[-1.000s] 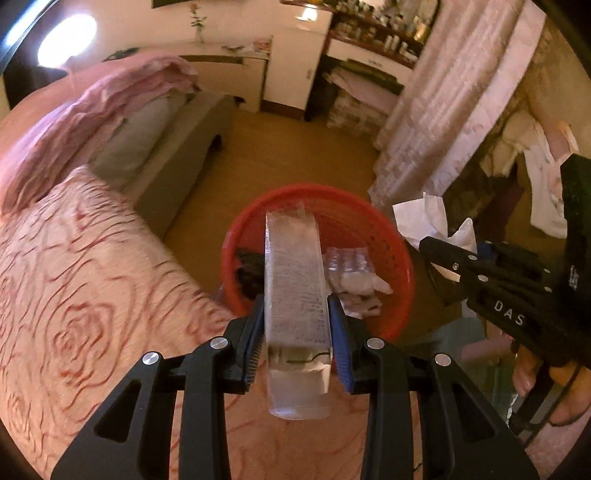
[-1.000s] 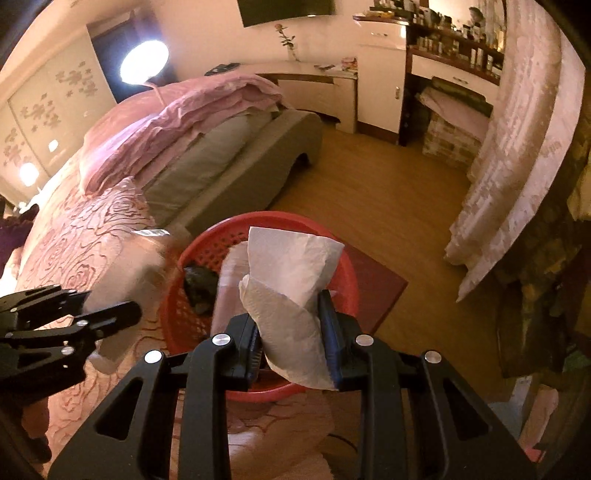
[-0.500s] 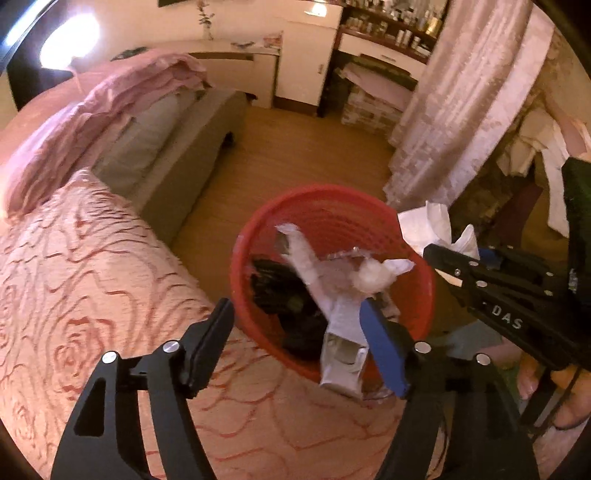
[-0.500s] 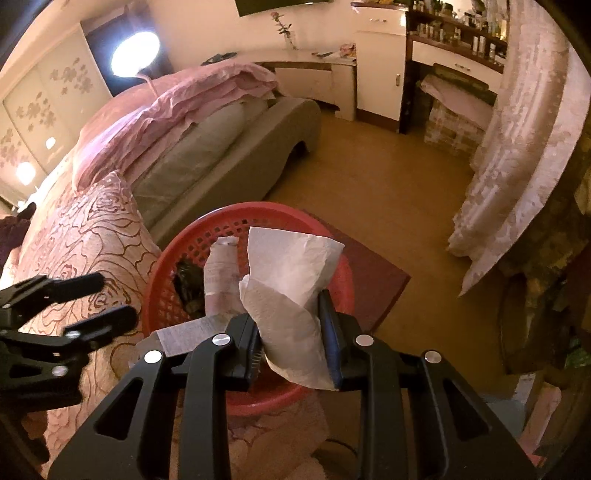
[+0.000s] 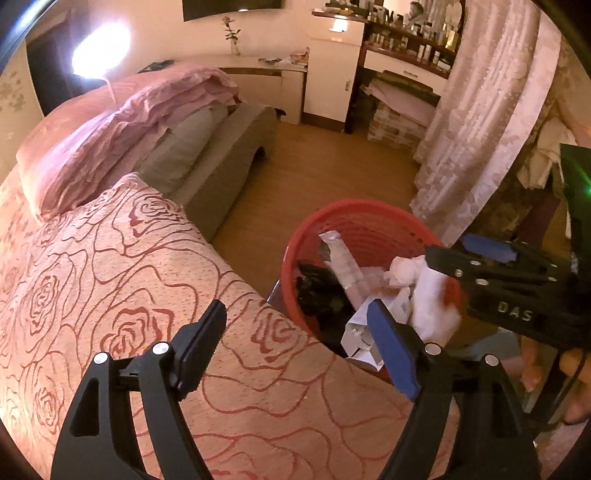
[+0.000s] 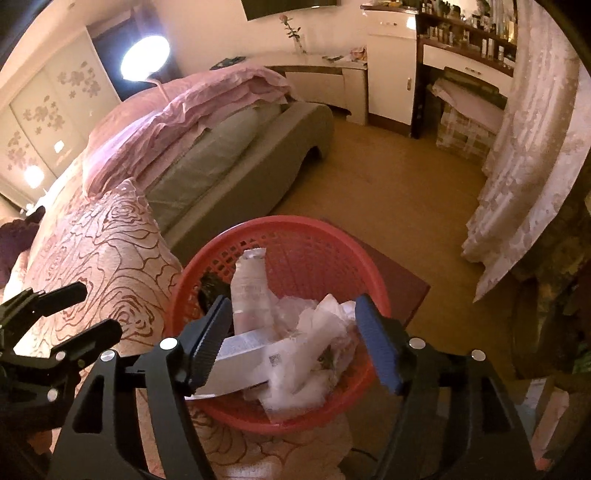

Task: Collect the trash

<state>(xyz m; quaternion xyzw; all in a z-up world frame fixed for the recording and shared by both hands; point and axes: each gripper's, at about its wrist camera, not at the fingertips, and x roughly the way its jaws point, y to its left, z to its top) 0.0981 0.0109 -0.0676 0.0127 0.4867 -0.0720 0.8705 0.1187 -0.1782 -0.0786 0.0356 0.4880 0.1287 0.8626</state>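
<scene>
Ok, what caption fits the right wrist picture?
Open right gripper above the round red plastic basket, crumpled white tissue dropped inside.

Home bedroom, bed (image 6: pixel 110 240) with rose-patterned cover, folded pink quilt (image 6: pixel 192 107), lace curtain (image 6: pixel 528 147), dresser shelves (image 6: pixel 465 33)

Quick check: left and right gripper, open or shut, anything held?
Left gripper: open, jaws have just been opening, nothing between them.
Right gripper: open, jaws have just been opening, tissue dropped into the red basket.

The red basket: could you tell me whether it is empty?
Not empty: the basket holds a box, tissue and a tube.
</scene>
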